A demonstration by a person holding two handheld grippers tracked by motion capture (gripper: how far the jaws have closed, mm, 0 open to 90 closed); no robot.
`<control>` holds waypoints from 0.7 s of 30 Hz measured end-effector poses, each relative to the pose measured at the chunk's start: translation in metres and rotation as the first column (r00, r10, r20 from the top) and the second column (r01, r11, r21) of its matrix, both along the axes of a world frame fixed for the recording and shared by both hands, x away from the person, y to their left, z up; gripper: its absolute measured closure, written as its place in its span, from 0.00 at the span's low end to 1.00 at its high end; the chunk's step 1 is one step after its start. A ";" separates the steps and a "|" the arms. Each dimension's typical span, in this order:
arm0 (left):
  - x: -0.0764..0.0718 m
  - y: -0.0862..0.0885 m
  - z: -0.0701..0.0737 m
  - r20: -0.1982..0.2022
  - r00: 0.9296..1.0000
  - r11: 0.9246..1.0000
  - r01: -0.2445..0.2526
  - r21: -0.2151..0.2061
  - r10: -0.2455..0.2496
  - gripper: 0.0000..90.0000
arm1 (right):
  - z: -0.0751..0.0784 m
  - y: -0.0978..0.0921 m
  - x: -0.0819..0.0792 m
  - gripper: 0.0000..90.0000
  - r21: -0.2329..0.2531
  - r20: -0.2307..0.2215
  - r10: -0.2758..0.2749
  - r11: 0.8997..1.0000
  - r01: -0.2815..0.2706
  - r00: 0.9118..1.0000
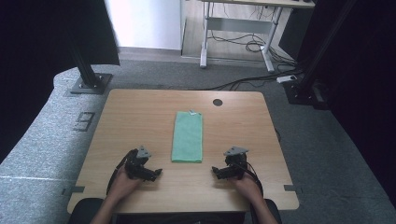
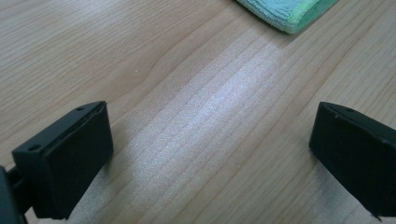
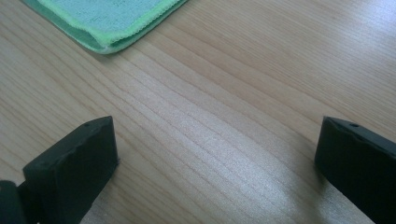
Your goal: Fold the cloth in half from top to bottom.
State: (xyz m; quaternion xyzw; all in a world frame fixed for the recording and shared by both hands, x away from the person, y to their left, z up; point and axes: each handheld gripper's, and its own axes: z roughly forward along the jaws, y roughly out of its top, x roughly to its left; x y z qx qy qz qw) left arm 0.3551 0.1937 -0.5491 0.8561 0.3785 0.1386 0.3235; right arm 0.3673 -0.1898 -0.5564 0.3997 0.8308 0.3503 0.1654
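Where folded, towel's [image 3: 107, 18] layered edge.

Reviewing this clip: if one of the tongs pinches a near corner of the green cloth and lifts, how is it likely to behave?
The green cloth looks like soft folded terry, so it would probably droop and unfold rather than lift as a slab. Its looped pile, seen in the right gripper view, likely grips well, not slippery. Pushed across the smooth wooden table, it may bunch up rather than slide whole.

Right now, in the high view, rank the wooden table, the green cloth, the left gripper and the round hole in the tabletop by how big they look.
1. wooden table
2. green cloth
3. left gripper, close to the right gripper in size
4. round hole
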 end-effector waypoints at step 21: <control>0.035 -0.018 0.026 0.040 0.999 0.999 -0.013 -0.035 0.014 0.00 | 0.012 0.007 0.008 0.00 0.014 -0.017 0.032 0.999 -0.032 0.999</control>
